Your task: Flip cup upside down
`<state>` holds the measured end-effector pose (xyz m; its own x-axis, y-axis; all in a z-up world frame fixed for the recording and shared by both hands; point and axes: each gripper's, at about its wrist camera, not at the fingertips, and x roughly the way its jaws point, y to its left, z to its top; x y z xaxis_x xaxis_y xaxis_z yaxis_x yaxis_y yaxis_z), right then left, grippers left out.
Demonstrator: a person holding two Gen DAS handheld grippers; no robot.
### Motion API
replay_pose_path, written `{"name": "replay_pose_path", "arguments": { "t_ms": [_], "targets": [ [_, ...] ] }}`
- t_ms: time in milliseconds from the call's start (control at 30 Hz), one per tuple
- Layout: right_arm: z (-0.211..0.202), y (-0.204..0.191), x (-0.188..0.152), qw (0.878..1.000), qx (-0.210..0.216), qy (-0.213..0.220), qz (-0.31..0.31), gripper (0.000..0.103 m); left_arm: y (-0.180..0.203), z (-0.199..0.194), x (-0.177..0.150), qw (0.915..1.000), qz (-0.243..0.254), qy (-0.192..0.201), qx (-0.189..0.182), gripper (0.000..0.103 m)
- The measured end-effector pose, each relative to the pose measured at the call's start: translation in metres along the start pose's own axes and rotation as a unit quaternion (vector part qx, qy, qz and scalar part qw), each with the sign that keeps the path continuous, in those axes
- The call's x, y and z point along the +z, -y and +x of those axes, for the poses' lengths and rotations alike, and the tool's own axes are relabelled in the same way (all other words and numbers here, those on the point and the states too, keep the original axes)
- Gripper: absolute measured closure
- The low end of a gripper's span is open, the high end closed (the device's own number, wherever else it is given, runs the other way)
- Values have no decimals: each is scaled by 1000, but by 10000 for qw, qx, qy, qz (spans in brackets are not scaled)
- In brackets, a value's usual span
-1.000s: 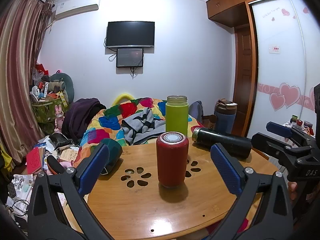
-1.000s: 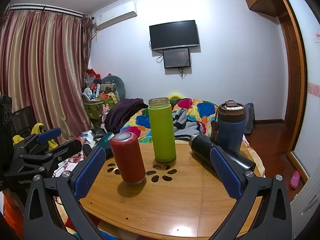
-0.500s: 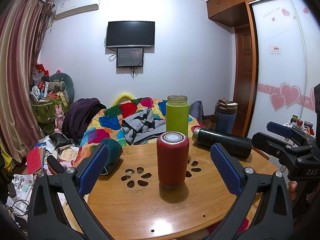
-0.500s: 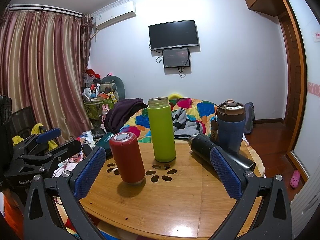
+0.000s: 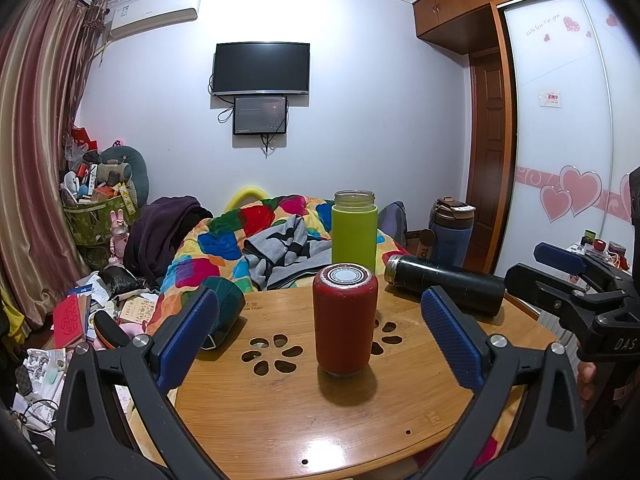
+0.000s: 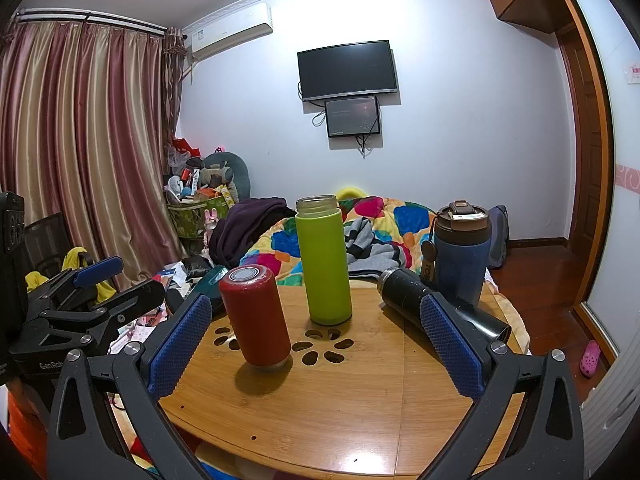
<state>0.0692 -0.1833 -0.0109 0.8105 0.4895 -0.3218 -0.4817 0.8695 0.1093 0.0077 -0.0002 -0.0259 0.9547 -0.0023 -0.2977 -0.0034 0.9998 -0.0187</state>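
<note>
Taking the red cup (image 5: 345, 322) as the landmark, the scene runs left to right like this. Far to its left, a dark green cup (image 5: 225, 304) lies on its side at the tabletop (image 5: 280, 412) edge. The left gripper (image 5: 320, 340) hangs in front of the red cup with its fingers (image 5: 186, 336) spread wide, one on each side of it and apart from it, grasping nothing. The red cup itself stands near the middle of the tabletop, just beside the flower-shaped holes, with a flat ringed metal disc facing up. Whether that disc is a lid or a base I cannot tell, so I cannot say for sure which way up it stands now.

Behind it and a little to its right stands the green bottle (image 6: 323, 260), upright with its mouth on top. Further right a black flask (image 6: 436, 304) lies on its side, and behind that a blue tumbler (image 6: 462, 256) stands upright with its lid on. The right gripper (image 6: 312, 344) is also released, fingers (image 6: 450, 344) wide, holding nothing; from its view the red cup sits left of centre and the green bottle nearer the middle.

My judgement: no cup is gripped or lifted, so the flip itself is not under way. Since the left gripper frames the red cup, that seems the likely target. What appears left is the whole job: close in, clench on the body, lift, turn it over, and set it down again.
</note>
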Motion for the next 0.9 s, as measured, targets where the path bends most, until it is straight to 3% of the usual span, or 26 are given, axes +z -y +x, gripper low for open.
{"name": "replay_pose_path", "arguments": {
  "t_ms": [900],
  "targets": [
    [0,0,0,10000,0,4,-4,0,-1,4,2,10000,-18,2,-65,0]
  ]
}}
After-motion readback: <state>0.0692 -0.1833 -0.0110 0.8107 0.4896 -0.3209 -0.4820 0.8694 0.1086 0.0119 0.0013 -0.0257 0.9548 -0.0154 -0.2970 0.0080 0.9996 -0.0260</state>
